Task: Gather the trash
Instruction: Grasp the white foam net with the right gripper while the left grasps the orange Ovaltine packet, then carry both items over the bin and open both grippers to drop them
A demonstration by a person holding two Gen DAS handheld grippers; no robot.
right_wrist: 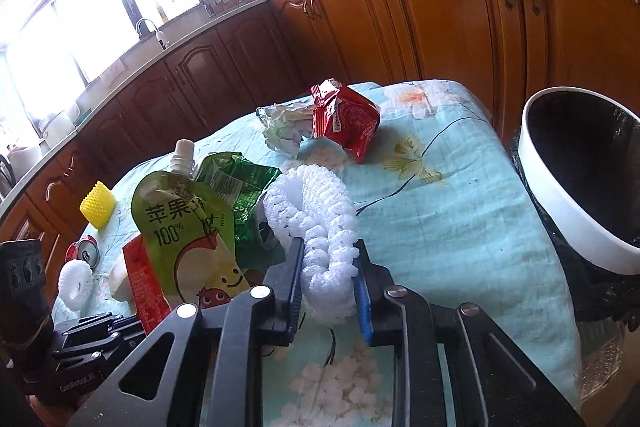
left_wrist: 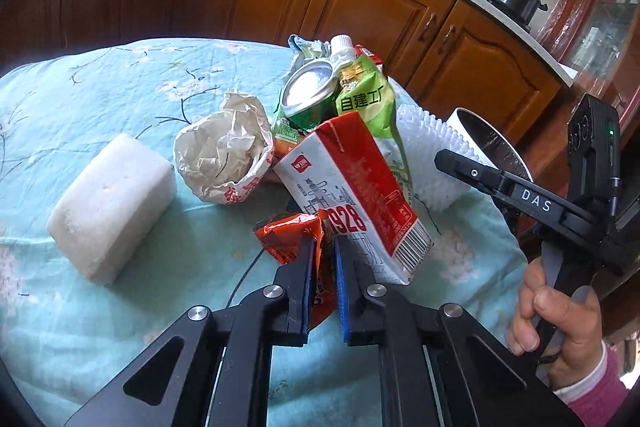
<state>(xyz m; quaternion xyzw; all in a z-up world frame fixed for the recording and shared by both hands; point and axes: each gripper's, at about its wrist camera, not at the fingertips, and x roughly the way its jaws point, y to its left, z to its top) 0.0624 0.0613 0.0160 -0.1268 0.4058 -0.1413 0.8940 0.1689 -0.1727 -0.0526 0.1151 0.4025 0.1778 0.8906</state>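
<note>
Left wrist view shows the left gripper point(left_wrist: 322, 243) with its fingers clenched on a crinkly orange-red snack wrapper point(left_wrist: 292, 239) at lower centre of the frame, just in front of a red-and-white milk carton point(left_wrist: 352, 195) that leans on the pile of trash. In the right wrist view the right gripper point(right_wrist: 328, 267) has its fingers pinched on a white foam fruit net point(right_wrist: 316, 223), a soft knobbly sleeve that squashes between the pads. Both pieces lie on the table point(right_wrist: 460, 227) under a pale blue flowered cloth, and the white bin point(right_wrist: 576, 183) with its black liner stands at the right edge of that frame. To do this step well, I judge each piece should be lifted straight up, clear of the pile, so the carton and the green juice pouch point(right_wrist: 184, 227) are not dragged along. The thin foil may slip, so the grip wants to be firm. The springy net could snag.
</note>
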